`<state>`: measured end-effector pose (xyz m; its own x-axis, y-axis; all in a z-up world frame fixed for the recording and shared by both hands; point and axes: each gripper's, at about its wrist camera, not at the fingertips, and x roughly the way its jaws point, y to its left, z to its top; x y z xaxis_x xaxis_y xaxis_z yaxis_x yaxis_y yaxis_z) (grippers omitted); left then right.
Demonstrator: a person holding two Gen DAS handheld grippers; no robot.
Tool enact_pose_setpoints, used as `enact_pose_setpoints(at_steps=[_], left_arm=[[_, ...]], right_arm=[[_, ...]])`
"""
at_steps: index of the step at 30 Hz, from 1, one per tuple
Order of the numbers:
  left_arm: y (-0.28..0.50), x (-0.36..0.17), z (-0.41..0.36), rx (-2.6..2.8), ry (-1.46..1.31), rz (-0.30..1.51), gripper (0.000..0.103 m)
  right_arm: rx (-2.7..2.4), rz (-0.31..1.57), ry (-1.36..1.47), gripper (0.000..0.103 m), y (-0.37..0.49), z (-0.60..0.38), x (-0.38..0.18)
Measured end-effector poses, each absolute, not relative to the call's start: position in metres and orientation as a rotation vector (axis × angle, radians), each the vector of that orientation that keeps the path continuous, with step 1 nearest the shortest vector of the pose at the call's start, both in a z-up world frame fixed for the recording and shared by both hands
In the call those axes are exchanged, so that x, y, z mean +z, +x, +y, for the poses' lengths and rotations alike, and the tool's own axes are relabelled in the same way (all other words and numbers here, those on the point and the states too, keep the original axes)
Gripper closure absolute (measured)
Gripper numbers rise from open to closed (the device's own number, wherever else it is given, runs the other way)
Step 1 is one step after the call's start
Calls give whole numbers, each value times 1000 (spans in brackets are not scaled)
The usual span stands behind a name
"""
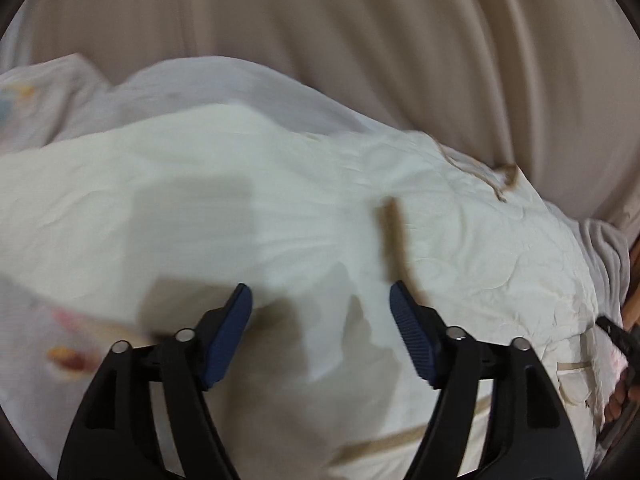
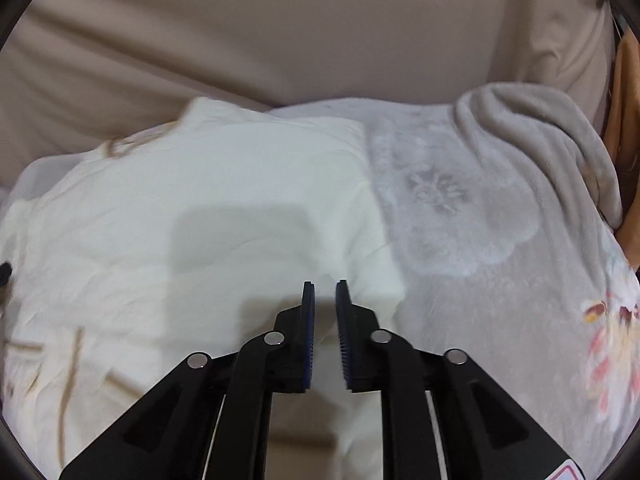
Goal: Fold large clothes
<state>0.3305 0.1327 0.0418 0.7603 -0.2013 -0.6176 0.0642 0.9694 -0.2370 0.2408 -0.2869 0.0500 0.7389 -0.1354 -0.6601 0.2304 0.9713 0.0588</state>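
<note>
A large cream-white garment (image 1: 280, 208) with tan trim lies spread on a bed; it also shows in the right wrist view (image 2: 180, 208). My left gripper (image 1: 320, 308) is open above the garment, its blue pads wide apart, with nothing between them. My right gripper (image 2: 325, 288) hovers over the garment's right edge with its jaws nearly closed, a narrow gap between the pads and no cloth seen in it. The left view is motion-blurred. The right gripper's tip (image 1: 616, 332) shows at the left view's right edge.
A grey fleece blanket (image 2: 480, 208) with a flower pattern covers the bed under and right of the garment. A beige curtain (image 2: 280, 32) hangs behind the bed. Something orange (image 2: 628, 120) is at the far right.
</note>
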Motion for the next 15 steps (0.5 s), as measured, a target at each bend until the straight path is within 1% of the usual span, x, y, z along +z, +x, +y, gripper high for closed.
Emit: enact_pose_setpoints(at_steps=[2, 5, 8, 10, 12, 13, 14, 15], left_arm=[[314, 43, 175, -45, -229, 689, 22], [303, 38, 244, 123, -273, 708, 22], [304, 25, 313, 259, -410, 748, 22], [307, 16, 347, 313, -492, 753, 22], [313, 8, 370, 336, -564, 763, 24], [316, 3, 380, 334, -604, 765, 27], [319, 2, 387, 335, -623, 755, 38], [322, 4, 391, 334, -624, 745, 56]], right_arm=[[-126, 721, 141, 81, 220, -264, 49], [-17, 747, 126, 76, 196, -227, 39], [26, 758, 62, 71, 181, -194, 24], [10, 735, -12, 65, 175, -177, 17], [-14, 737, -47, 64, 176, -170, 10], [-17, 744, -44, 64, 178, -171, 9], [-14, 747, -32, 64, 179, -173, 9], [-7, 750, -11, 64, 181, -177, 7]])
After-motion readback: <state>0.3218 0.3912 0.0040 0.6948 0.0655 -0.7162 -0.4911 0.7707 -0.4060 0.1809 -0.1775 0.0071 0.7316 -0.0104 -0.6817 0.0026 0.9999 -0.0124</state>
